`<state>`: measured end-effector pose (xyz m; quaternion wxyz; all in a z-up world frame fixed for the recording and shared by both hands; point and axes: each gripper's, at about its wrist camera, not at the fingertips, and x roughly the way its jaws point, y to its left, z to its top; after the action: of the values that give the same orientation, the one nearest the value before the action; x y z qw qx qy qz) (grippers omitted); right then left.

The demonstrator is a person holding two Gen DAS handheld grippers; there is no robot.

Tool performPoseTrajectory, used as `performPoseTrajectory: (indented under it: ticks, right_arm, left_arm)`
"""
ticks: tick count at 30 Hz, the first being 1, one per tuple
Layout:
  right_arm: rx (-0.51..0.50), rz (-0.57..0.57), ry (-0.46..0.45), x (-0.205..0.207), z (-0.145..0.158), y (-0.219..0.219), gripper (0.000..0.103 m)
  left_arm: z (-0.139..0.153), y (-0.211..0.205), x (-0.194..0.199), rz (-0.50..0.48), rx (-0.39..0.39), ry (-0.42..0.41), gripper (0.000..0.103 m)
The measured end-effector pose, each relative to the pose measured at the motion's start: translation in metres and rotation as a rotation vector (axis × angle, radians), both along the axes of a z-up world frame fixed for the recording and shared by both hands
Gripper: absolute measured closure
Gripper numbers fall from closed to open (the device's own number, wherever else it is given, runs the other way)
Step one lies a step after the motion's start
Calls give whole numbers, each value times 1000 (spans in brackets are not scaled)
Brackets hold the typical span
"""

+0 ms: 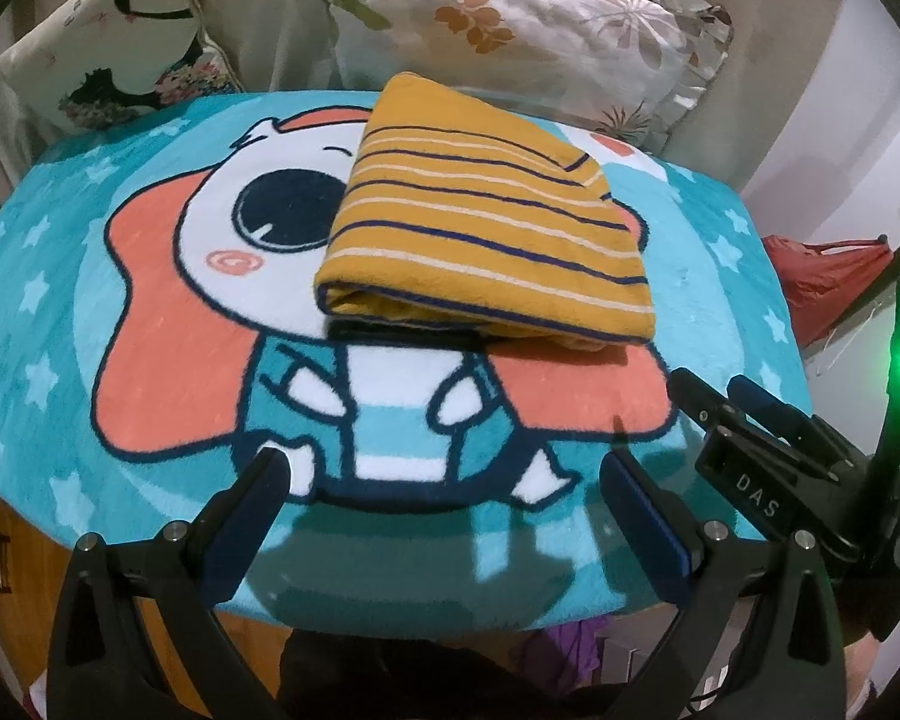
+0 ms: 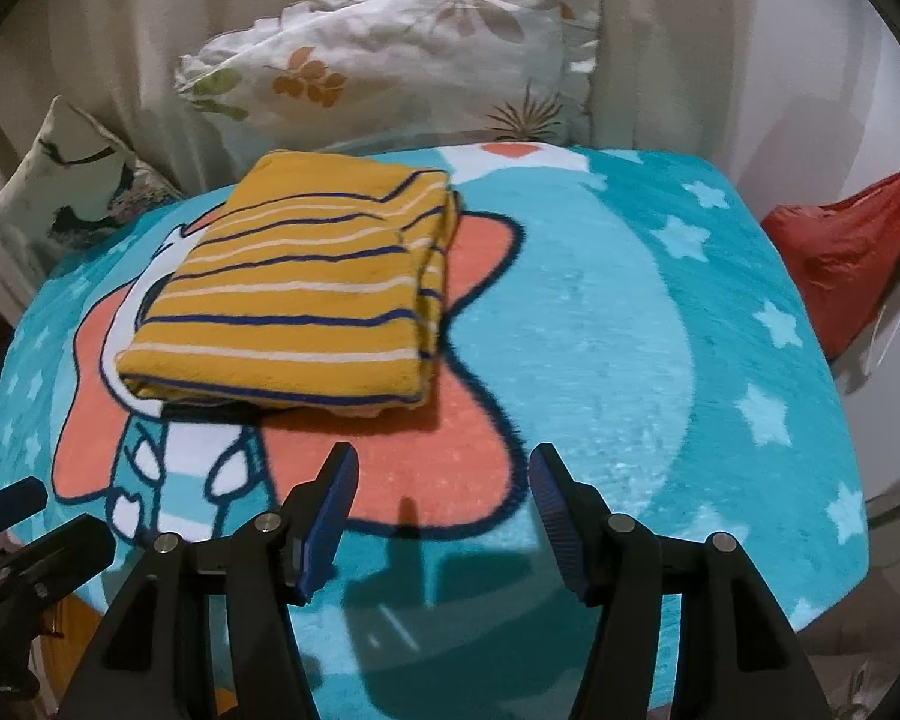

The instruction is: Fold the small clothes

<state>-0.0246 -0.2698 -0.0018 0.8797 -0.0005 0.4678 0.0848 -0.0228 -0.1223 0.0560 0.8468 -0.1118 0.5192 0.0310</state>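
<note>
A mustard-yellow garment (image 1: 486, 222) with navy and white stripes lies folded into a thick rectangle on a turquoise cartoon blanket (image 1: 90, 276). It also shows in the right wrist view (image 2: 306, 288), left of centre. My left gripper (image 1: 444, 474) is open and empty, above the blanket's near edge, well short of the garment. My right gripper (image 2: 441, 468) is open and empty, just in front of the garment's near right corner. The right gripper (image 1: 726, 396) also shows at the right of the left wrist view.
Floral pillows (image 1: 510, 18) and a bird-print cushion (image 1: 120, 42) lean against the beige backrest behind the blanket. A red bag (image 2: 840, 252) hangs off to the right. A wooden surface (image 1: 24, 570) shows below the blanket's near left edge.
</note>
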Motion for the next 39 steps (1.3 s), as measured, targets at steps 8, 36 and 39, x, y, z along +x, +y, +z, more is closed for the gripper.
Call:
performPoseTrajectory:
  ticks: [8, 36, 39]
  right_arm:
    - [11, -15, -15, -10, 3, -4, 39]
    - [17, 5, -20, -6, 1, 5, 36]
    - [18, 7, -17, -4, -1, 6, 36]
  left_arm:
    - [2, -5, -5, -15, -10, -3, 0]
    - [-13, 0, 11, -11, -39, 59, 0]
    - [-15, 2, 14, -1, -43, 66, 0]
